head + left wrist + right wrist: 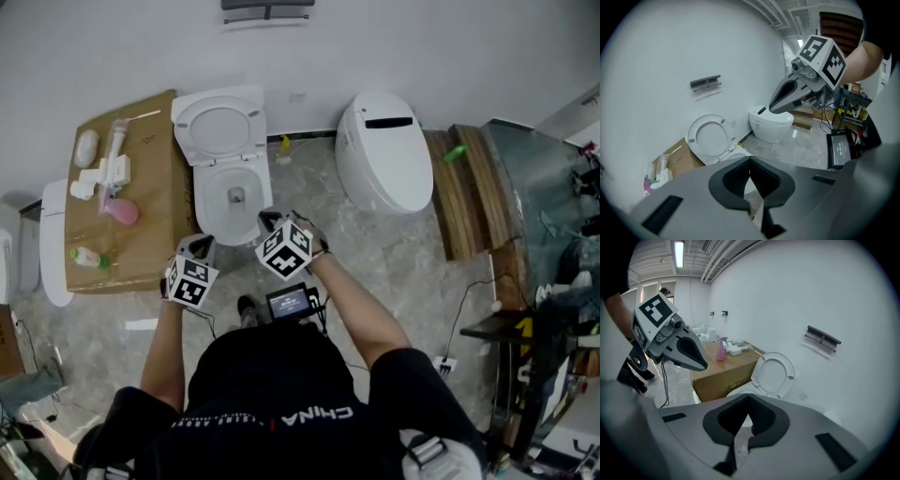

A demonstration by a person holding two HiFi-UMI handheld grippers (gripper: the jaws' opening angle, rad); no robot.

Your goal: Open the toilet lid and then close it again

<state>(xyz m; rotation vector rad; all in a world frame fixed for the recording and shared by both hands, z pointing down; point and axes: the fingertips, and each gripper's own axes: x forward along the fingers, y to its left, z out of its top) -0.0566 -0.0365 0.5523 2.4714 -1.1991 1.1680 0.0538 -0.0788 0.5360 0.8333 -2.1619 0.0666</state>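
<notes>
Though held close in front of the toilet bowl (234, 195), touching no part of it; left gripper (200, 247) and right gripper (269, 219) side by side above the grey marbled floor (375, 272), the right a little nearer the bowl's front rim, both angled down and forward. Seen in the left gripper view with jaws pressed together, ribbed pads meeting tip to tip, nothing between them; likewise in the right gripper view, jaws closed on each other and empty. Already up, the toilet lid (221, 125), standing against the white wall (422, 47), seat ring lifted with it, bowl open beneath; well apart from both grippers. Left of the toilet, just beside it, a cardboard box (155, 187) carrying a pink bottle (122, 212), a small greenish bottle (86, 256) lying on its side and several white pieces too small to name. Right of it, a second white toilet (384, 150) with lid down; beyond that, wooden planks (473, 192) along the floor. High on the wall above the raised lid, a dark bracket (267, 9). Near the person's waist, a small lit screen (288, 302) with cables trailing over the floor.
</notes>
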